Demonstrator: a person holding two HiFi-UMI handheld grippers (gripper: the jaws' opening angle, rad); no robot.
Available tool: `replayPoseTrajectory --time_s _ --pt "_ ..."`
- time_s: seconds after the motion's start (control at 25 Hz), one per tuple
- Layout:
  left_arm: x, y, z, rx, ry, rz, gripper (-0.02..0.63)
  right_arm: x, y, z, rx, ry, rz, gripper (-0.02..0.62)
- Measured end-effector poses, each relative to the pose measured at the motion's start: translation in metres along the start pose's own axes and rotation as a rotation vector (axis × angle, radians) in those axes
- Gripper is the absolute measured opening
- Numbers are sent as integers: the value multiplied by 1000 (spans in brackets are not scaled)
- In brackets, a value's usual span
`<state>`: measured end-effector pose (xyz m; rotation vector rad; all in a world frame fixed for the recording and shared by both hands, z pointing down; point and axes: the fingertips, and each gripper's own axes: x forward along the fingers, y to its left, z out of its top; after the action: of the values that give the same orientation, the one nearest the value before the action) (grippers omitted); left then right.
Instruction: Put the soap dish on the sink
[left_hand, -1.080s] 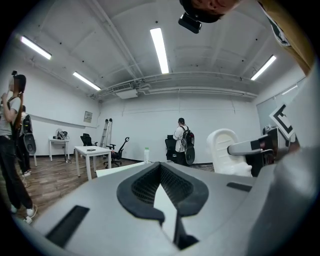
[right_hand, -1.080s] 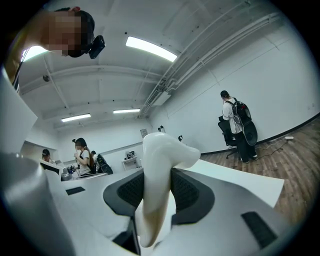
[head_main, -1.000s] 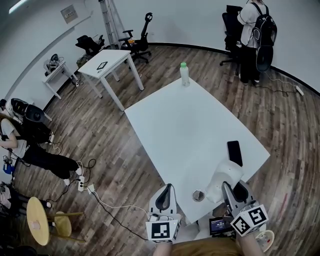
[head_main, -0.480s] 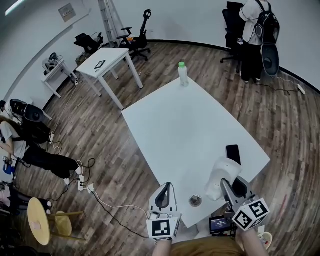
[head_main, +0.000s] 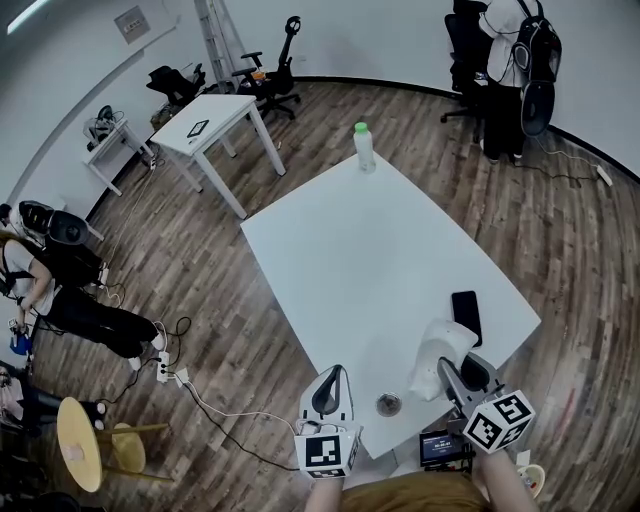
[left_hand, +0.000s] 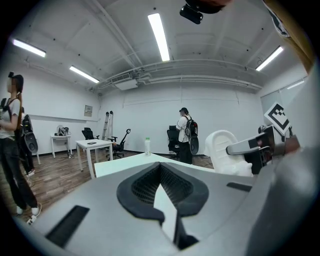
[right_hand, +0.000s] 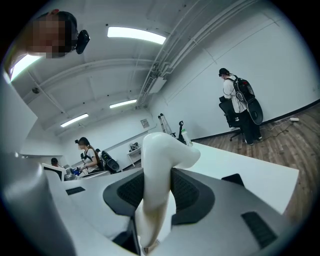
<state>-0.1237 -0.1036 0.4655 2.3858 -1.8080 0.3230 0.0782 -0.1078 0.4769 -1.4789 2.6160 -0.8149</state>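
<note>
The right gripper (head_main: 452, 372) has its two jaws wide apart, with a smooth, curvy white soap dish (head_main: 440, 345) squeezed between the dark pads. In the right gripper view the soap dish (right_hand: 160, 150) stands up tall between the pads, and its rounded top sticks out past the right gripper (right_hand: 159, 175). The dish is over the near right corner of the big white table (head_main: 370, 250). I cannot tell if it touches the table top. The left gripper (head_main: 333, 375) is just to the left of it, at the near edge of the table. In the left gripper view the tips of the left gripper (left_hand: 160, 167) are together and hold nothing, and the soap dish (left_hand: 222, 150) shows off to the right. A small round metal ring (head_main: 388, 404) lies flat on the table between the two grippers. A flat black phone (head_main: 466, 315) lies on the table just behind the dish. A clear bottle with a green cap (head_main: 365, 147) stands upright at the far end of the table, well apart from the rest. The floor (head_main: 230, 300) around the table is brown wood.
</note>
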Motion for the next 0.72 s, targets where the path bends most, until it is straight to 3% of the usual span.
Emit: replayPoseTrajectory --time_s 0.72 --pt "11 -2 -50 -29 106 -6 8 15 -29 -39 48 106 -6 141"
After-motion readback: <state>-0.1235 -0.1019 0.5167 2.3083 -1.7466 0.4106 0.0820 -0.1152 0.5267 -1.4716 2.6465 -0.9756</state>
